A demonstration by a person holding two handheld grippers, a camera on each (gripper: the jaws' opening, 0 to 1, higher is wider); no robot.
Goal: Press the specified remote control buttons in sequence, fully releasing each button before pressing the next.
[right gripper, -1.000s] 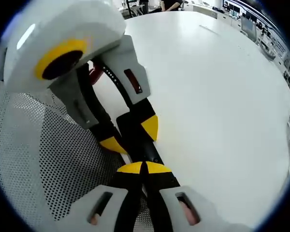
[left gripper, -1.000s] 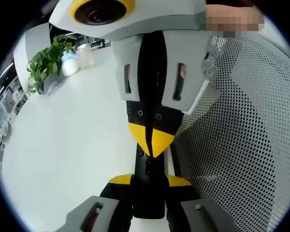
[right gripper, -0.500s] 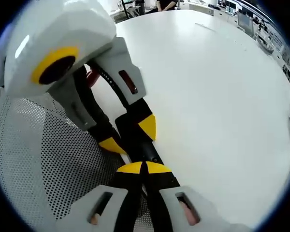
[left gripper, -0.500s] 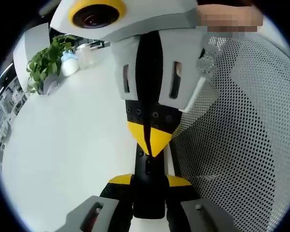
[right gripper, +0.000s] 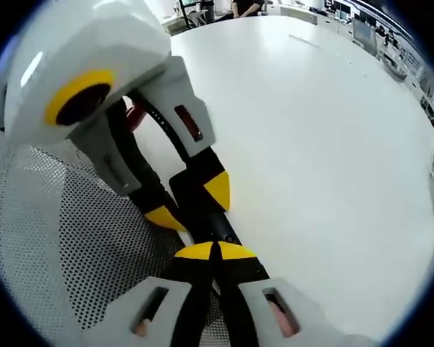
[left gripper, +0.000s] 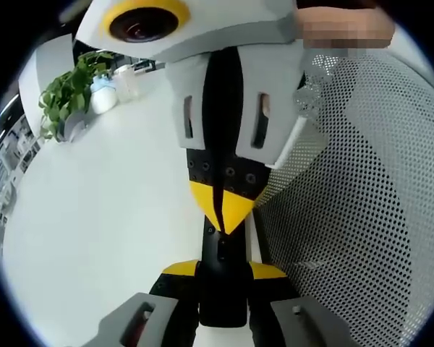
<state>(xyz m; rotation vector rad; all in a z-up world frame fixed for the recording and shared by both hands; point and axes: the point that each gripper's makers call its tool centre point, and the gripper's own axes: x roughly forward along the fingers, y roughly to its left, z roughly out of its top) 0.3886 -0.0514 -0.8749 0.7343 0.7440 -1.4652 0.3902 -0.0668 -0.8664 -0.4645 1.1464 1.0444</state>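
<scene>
A slim black remote [left gripper: 221, 249] lies between the yellow-tipped jaws of my left gripper [left gripper: 223, 272], which is shut on its sides. My right gripper [left gripper: 220, 210] comes down from the top of the left gripper view with its yellow tips shut together, their point resting on the remote's face. In the right gripper view, my right gripper [right gripper: 213, 251] is shut at the bottom, touching the remote [right gripper: 208, 220]. My left gripper [right gripper: 192, 204] reaches in from the upper left and clamps it. The buttons are hidden under the tips.
A white perforated mesh surface [left gripper: 347, 217] lies beside the remote, also seen as the mesh [right gripper: 72, 238]. The white table [right gripper: 311, 144] spreads wide beyond. A green plant [left gripper: 69, 94] and a white bottle [left gripper: 105, 94] stand at the far edge.
Almost nothing has moved. My right gripper's shut tips have crept slightly along the remote, away from the left jaws. The left gripper keeps its hold.
</scene>
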